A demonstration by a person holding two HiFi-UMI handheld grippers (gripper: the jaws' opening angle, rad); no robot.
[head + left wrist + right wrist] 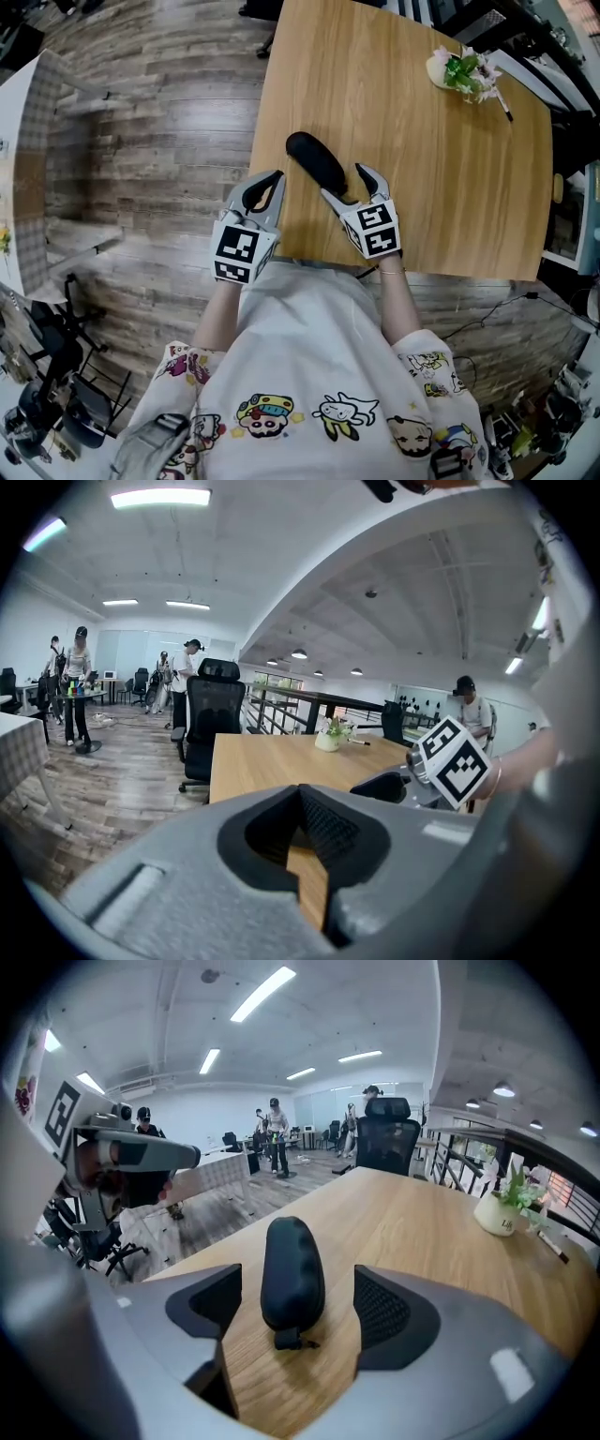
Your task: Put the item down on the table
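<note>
The case (316, 161) already lies flat on the bench (431, 187), near its front edge. The right gripper (345, 183) has its 2 jaws spread to either side of the case's near end, neither pad visibly touching it. So the put-down looks done. What seems left is to draw the gripper straight back without nudging the case. The left gripper (265, 180) is pressed together on nothing, at the bench's edge. No brand shows on the case. The pot (497, 1214) bears small print, too small to read.
</note>
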